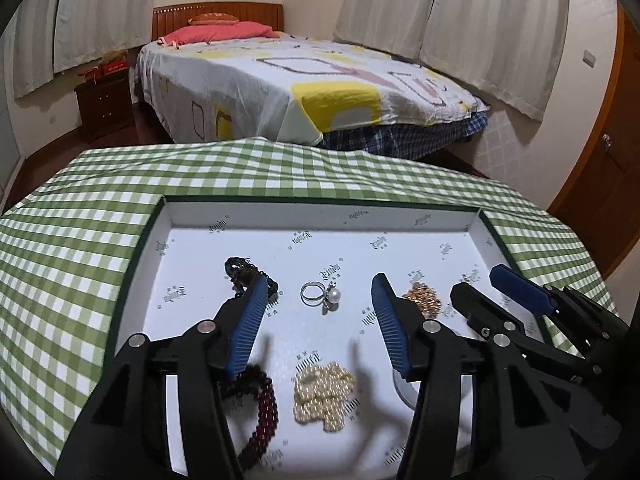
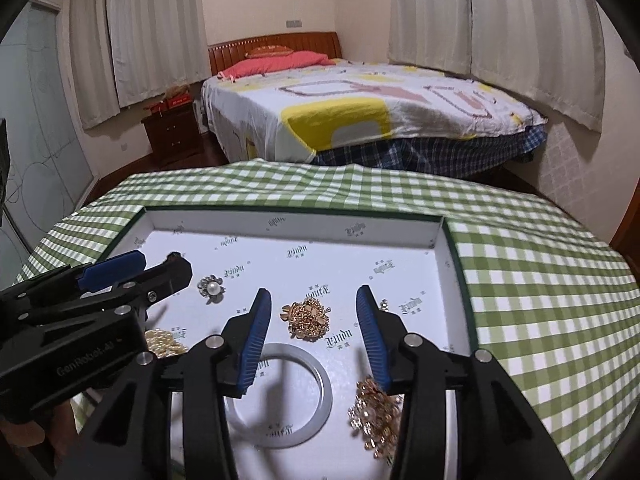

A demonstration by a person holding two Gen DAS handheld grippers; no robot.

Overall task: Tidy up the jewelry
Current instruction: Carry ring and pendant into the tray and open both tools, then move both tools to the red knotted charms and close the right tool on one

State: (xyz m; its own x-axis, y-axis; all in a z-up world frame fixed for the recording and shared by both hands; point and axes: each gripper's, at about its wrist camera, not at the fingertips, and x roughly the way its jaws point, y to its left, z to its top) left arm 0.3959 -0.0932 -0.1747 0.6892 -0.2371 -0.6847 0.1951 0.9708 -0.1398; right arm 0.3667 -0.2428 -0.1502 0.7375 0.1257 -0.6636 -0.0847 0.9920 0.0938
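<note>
Jewelry lies spread inside the tray [image 1: 486,228] on the desk — ring [image 1: 320,294] at 12 o'clock, pearls [image 1: 322,394] at 6 — seemingly nearly sorted; both grippers' jaws gape wide, holding nothing.

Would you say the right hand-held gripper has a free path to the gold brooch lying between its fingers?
Probably yes: the right hand-held gripper is open, the gold brooch lies just ahead between its fingers, and nothing covers it.

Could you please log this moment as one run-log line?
left hand-held gripper: open, over pearl ring | right hand-held gripper: open, over gold brooch | tray: jewelry loose
</note>
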